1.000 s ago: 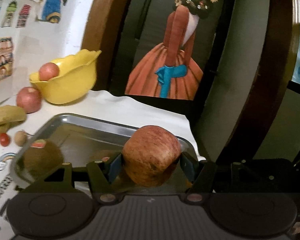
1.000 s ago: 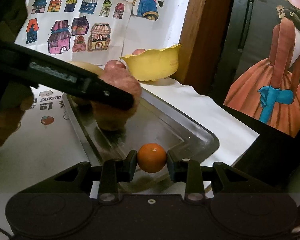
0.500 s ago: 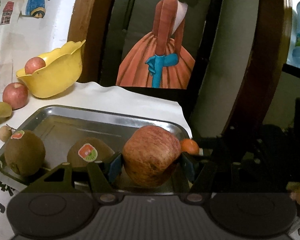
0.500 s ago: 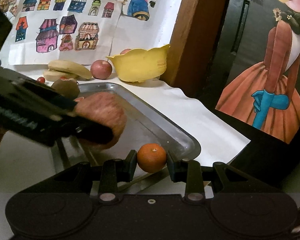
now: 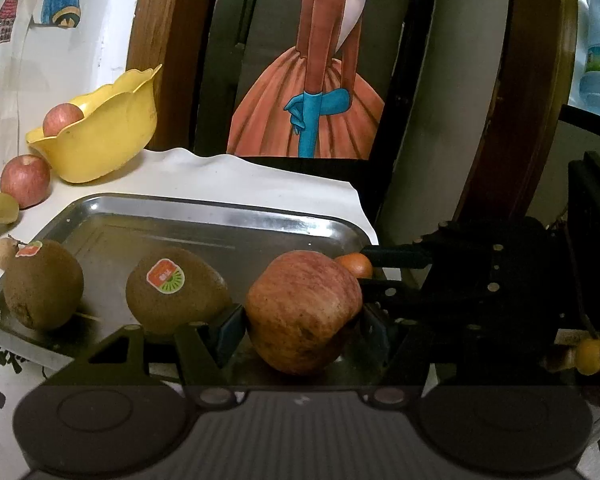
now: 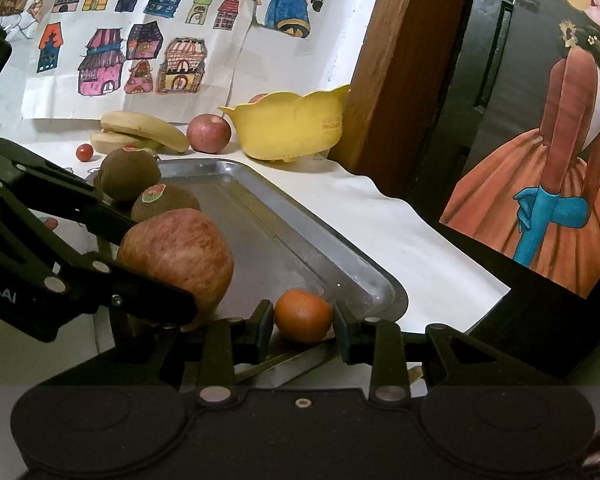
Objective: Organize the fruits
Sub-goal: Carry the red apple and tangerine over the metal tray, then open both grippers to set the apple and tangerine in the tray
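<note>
The left tool (image 5: 302, 320) grips the apple (image 5: 302, 312) low over the tray (image 5: 204, 216), beside 2 kiwis (image 5: 176, 288), likely for a row. The right tool (image 6: 303, 322) clasps the orange (image 6: 303, 314) at the tray's corner.

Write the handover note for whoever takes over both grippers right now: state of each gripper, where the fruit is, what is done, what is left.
Left gripper: shut on the big apple, low over the near end of the steel tray.
Right gripper: fingers either side of the small orange at the tray's near corner; grip not clear.
Done: two kiwis lie in the tray.
Left: set down apple and orange. Still on the table: another apple, bananas, a cherry tomato. One apple sits in the yellow bowl.
</note>
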`<state>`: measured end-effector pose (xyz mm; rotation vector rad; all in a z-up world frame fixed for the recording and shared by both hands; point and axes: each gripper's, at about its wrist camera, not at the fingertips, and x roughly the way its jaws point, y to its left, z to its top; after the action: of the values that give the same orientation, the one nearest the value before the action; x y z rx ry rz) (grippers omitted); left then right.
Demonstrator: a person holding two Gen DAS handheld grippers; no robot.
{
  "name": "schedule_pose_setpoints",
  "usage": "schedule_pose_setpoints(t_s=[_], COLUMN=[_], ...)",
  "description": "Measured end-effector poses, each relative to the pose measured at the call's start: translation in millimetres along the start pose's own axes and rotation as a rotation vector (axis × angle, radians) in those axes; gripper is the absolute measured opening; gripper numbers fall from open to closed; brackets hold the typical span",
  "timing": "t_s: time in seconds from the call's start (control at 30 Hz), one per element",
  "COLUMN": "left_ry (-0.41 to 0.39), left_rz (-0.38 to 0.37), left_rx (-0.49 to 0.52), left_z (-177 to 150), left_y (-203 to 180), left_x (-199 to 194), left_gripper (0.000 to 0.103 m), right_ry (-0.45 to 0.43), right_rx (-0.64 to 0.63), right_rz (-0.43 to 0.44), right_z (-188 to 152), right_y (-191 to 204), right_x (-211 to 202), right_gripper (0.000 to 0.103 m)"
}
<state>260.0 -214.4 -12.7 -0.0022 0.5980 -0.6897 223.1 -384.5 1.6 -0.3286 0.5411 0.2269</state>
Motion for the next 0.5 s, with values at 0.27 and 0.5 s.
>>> schedule_pose_setpoints(t_s=[0.27,0.5], left_ry=[0.002,-0.027], left_rz=[-0.002,-0.012], left_rx=[0.004,0.018], left_z=[-1.9,-4.2], left_y=[-0.1,-3.6], left_x=[-5.0,-24.4], left_gripper=[0.068,0.075], right_ry=[-0.007,-0.02], right_rx=[0.007,0.002], right_rz=[-0.008,-0.039], right_z=[-0.1,5.1], right_y=[2.0,5.8], right_x=[-3.3,-18.0], right_gripper=[0.044,0.058])
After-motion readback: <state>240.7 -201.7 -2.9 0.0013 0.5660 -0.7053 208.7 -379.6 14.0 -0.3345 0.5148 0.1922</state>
